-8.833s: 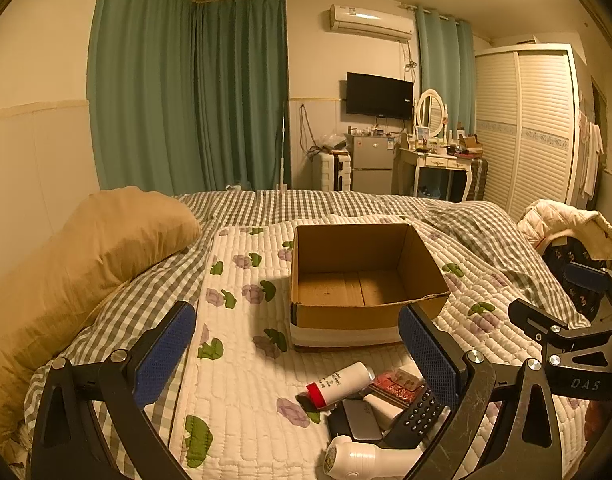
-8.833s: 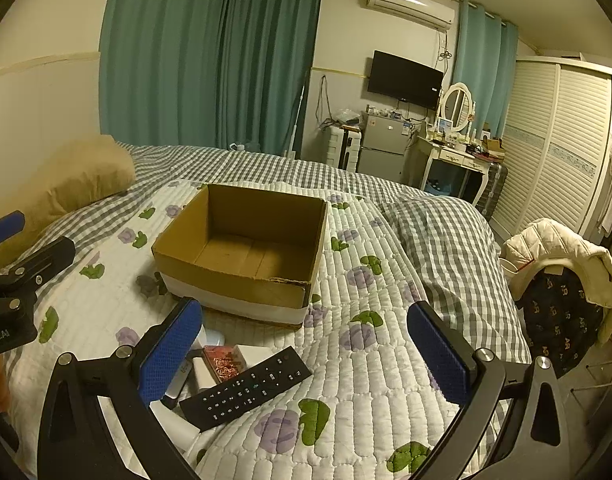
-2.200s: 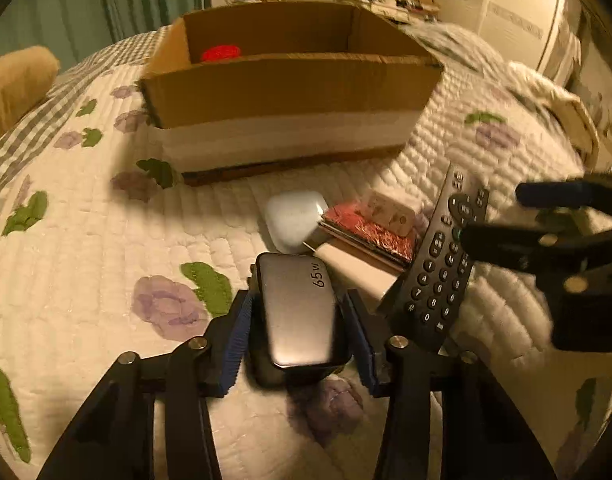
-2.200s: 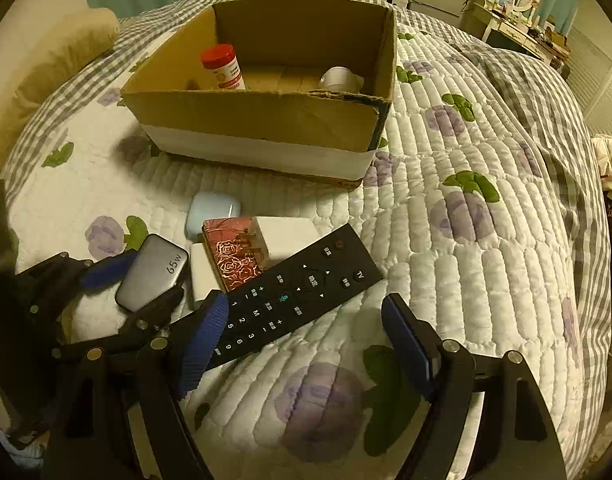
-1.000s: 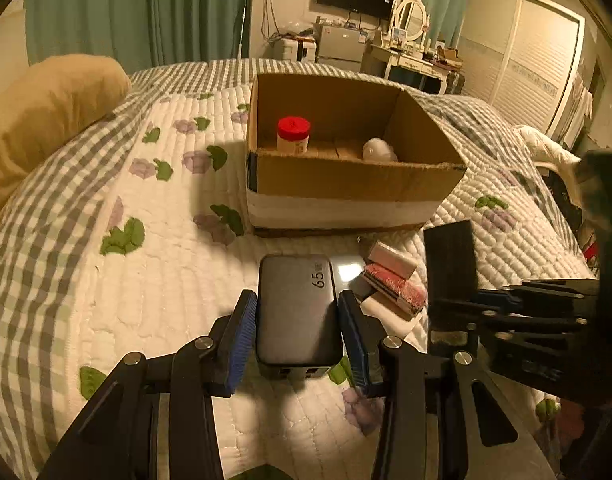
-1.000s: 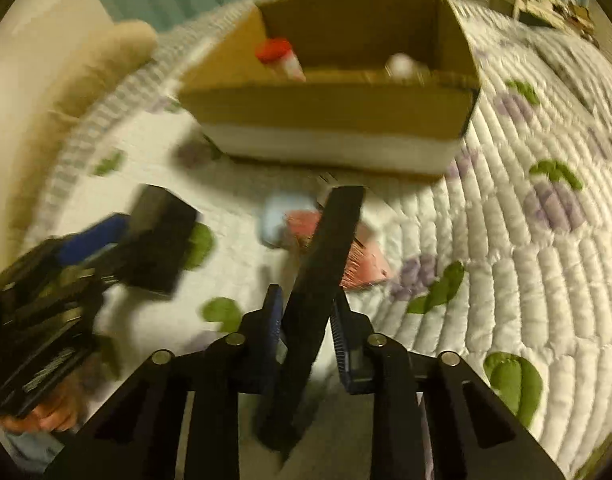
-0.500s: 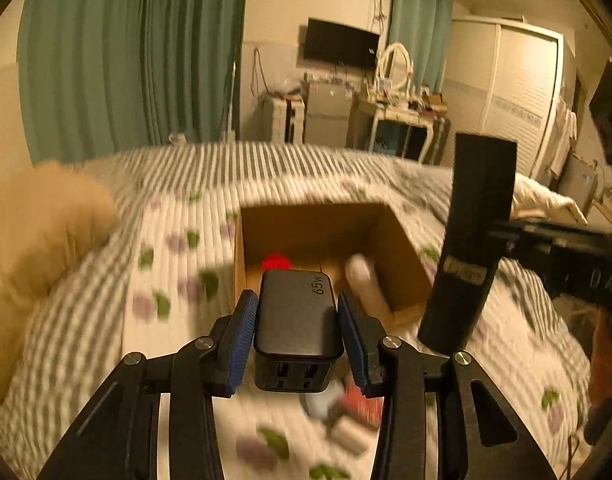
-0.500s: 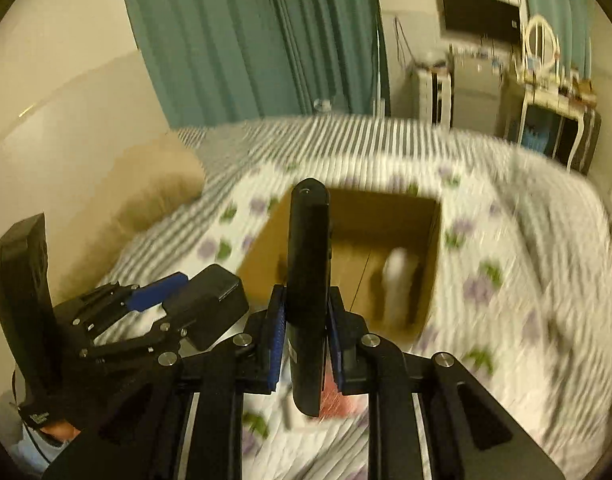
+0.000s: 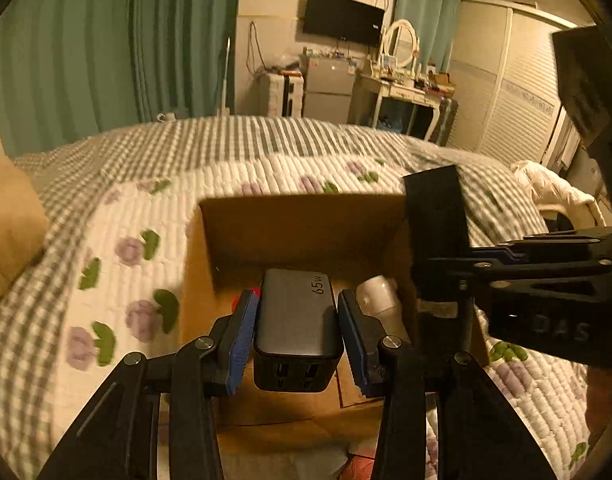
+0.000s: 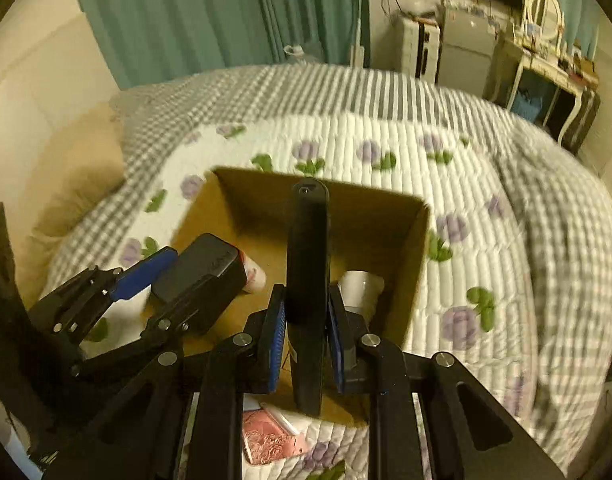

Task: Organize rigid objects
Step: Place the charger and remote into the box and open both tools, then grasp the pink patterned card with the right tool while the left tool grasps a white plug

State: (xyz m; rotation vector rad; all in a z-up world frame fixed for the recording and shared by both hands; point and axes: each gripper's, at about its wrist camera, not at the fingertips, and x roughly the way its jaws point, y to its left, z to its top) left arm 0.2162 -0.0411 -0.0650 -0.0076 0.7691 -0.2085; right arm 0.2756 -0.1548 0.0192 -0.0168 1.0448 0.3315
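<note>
Lettering "65W" reads on the grey charger [image 9: 296, 312], clamped in the left gripper [image 9: 297, 336] above the open cardboard box [image 9: 306, 224]. Beside it, the right gripper [image 10: 306, 334], marked "DAS", clasps the black remote [image 10: 307, 264] edge-on over the same box.

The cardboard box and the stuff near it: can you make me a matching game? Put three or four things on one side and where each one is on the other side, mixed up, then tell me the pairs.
Things:
1. charger
2. remote control
3. white bottle
4. pink box

Places:
A. lying inside the cardboard box
B. on the quilt, outside the cardboard box
C. pinched in the left gripper
D. pinched in the right gripper

Pairs: 1-C, 2-D, 3-A, 4-B
</note>
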